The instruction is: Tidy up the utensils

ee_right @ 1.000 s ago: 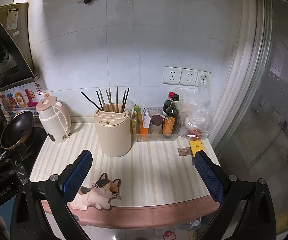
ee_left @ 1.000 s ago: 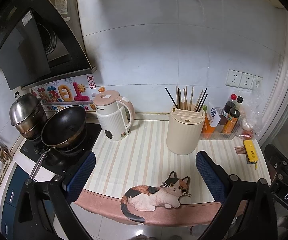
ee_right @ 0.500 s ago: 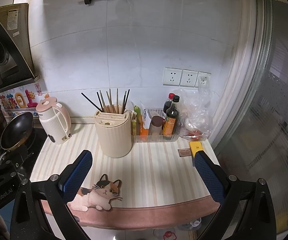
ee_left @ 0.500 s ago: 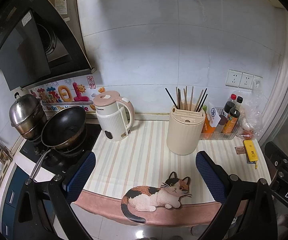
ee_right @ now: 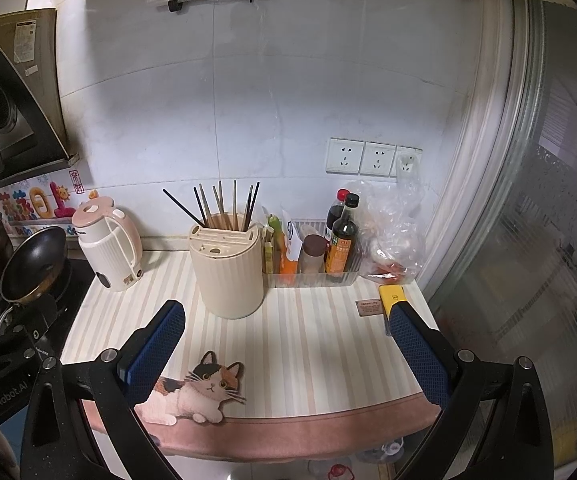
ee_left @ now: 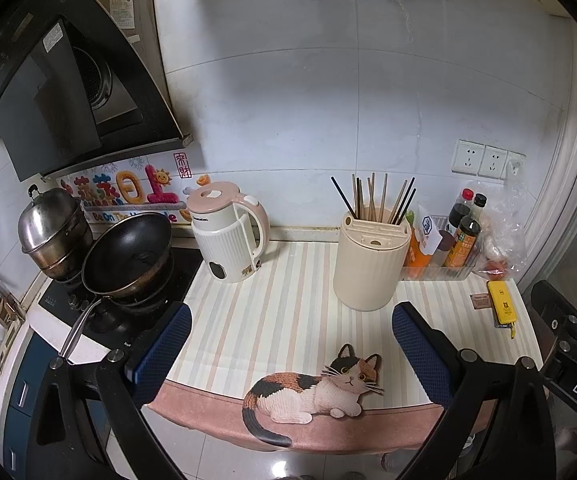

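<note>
Item: dark and pale wooden chopsticks (ee_left: 372, 200), stood upright in cream ribbed plastic utensil holder (ee_left: 370, 264), ahead of left gripper (ee_left: 288, 344) and ahead-left of right gripper (ee_right: 288, 340). Both grippers spread wide, nothing held. No loose utensil is seen on striped cat-print mat (ee_right: 308, 340), though small items may be missed. Stage: fits utensils either gathered or awaiting sorting

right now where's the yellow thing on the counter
It lies flat near the counter's right edge, beside a small brown tag, in front of the bottle tray; in the right view the right tool's finger partly covers it.
</note>
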A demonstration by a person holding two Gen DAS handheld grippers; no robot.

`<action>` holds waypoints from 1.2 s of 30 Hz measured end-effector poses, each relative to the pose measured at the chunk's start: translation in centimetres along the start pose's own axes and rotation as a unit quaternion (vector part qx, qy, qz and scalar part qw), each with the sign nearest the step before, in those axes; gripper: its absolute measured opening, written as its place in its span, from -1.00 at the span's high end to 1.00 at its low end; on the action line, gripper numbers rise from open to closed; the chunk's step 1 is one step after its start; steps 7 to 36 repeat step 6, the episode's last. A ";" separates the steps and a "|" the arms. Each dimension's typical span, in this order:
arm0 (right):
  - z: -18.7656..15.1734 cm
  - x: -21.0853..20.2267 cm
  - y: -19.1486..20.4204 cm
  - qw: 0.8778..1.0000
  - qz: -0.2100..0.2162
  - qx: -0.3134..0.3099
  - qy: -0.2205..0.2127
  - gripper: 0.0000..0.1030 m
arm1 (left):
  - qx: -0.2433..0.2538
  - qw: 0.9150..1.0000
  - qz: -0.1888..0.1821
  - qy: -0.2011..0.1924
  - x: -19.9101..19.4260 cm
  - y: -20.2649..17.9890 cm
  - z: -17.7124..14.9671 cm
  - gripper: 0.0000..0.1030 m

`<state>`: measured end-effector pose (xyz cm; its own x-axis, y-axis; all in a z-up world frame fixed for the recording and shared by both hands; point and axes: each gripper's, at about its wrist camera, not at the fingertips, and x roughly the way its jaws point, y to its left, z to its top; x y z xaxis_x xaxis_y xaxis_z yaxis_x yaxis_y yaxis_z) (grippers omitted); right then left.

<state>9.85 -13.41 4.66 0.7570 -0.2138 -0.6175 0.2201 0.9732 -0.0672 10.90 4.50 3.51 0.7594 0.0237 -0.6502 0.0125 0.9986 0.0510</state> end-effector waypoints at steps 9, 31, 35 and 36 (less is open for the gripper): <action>0.2 0.0 0.0 1.000 -0.002 0.001 -0.001 -1.00 | -0.002 1.000 -0.009 -0.004 0.1 0.1 0.4 -0.99; 0.2 0.0 0.0 1.000 -0.002 0.001 -0.001 -1.00 | -0.002 1.000 -0.009 -0.004 0.1 0.1 0.4 -0.99; 0.2 0.0 0.0 1.000 -0.002 0.001 -0.001 -1.00 | -0.002 1.000 -0.009 -0.004 0.1 0.1 0.4 -0.99; 0.2 0.0 0.0 1.000 -0.002 0.001 -0.001 -1.00 | -0.002 1.000 -0.009 -0.004 0.1 0.1 0.4 -0.99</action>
